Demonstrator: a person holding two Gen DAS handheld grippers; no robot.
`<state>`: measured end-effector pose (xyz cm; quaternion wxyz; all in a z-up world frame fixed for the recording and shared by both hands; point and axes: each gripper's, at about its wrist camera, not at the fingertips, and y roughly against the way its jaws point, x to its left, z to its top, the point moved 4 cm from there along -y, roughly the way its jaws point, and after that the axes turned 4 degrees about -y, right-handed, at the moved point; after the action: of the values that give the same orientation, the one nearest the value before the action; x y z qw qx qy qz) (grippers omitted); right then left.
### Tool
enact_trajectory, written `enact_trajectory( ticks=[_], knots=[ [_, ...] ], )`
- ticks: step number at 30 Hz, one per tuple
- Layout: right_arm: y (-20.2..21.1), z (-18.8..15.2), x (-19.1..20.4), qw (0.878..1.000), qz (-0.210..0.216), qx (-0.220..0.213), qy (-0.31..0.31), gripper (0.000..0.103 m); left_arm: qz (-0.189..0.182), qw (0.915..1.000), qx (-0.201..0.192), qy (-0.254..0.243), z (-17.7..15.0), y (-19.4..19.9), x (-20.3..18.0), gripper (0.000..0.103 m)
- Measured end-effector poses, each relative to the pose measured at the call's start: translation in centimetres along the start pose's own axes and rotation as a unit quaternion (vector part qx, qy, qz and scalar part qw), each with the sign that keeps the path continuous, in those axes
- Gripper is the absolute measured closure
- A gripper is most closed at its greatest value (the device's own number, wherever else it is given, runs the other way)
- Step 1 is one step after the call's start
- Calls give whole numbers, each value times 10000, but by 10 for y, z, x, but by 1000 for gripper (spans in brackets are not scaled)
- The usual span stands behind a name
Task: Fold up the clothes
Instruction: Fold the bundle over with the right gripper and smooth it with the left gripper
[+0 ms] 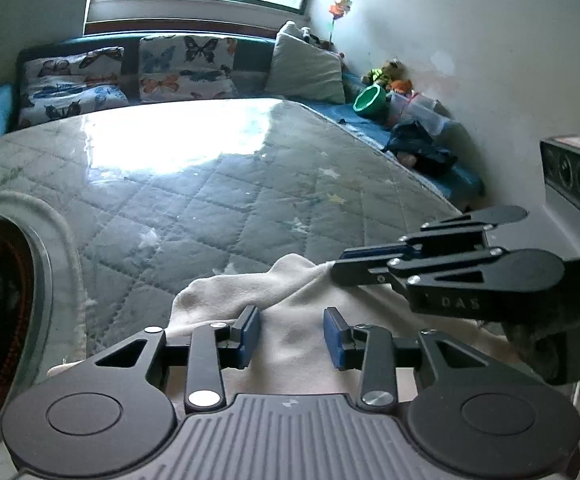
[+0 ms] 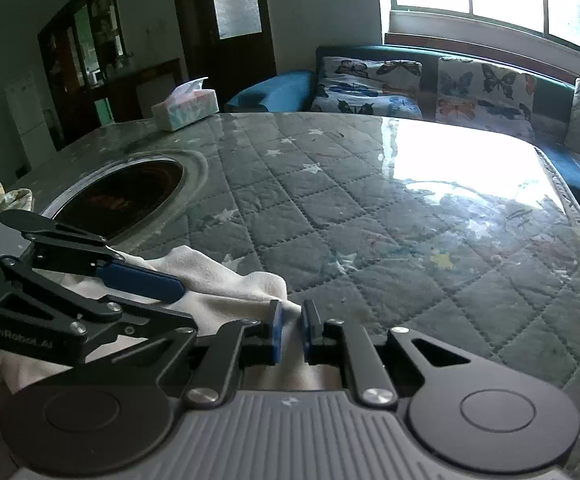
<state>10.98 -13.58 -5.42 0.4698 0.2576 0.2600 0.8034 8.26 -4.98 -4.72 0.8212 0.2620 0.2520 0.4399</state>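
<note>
A cream cloth [image 1: 230,292] lies bunched at the near edge of the quilted grey table cover [image 1: 218,208]. My left gripper [image 1: 291,336] is open, its blue pads [image 1: 250,334] apart with the cloth lying between and under them. In the right wrist view the left gripper [image 2: 178,292] lies on its side over the cloth [image 2: 210,268]. My right gripper [image 2: 293,328] shows only a narrow gap, filled by a fold of the cloth's edge. The left wrist view shows it from the side, and the right gripper [image 1: 335,270] pinches the cloth's right corner there.
A round dark inset [image 2: 126,196] sits in the table to the left of the cloth. A tissue box [image 2: 186,108] stands at the far left corner. Behind the table is a sofa with butterfly cushions [image 1: 186,68], with a green cup [image 1: 369,100] and clutter by the wall.
</note>
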Motion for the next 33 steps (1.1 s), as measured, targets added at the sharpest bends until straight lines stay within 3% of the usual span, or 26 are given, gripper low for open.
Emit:
enact_trajectory(
  ticks=[7,19,29,31,33],
  knots=[
    [15,2,11,9999,30,-96,129,92,65,9997,-245,71,-5,25,8,64],
    [8,-3,29,9998,133,53,134,87,487,9975,-228,467,-25,45,51,66],
    [32,-7,48,9991,318,-52,290,86,673,9966,-375,296,-39,72,56,68],
    [35,-11,60,9981,462,-33,407,86,768,9962,-317,245,-42,70,59,76],
    [38,-14,76,9961,657,-12,591,86,788,9961,-313,257,-43,70,63,78]
  ],
)
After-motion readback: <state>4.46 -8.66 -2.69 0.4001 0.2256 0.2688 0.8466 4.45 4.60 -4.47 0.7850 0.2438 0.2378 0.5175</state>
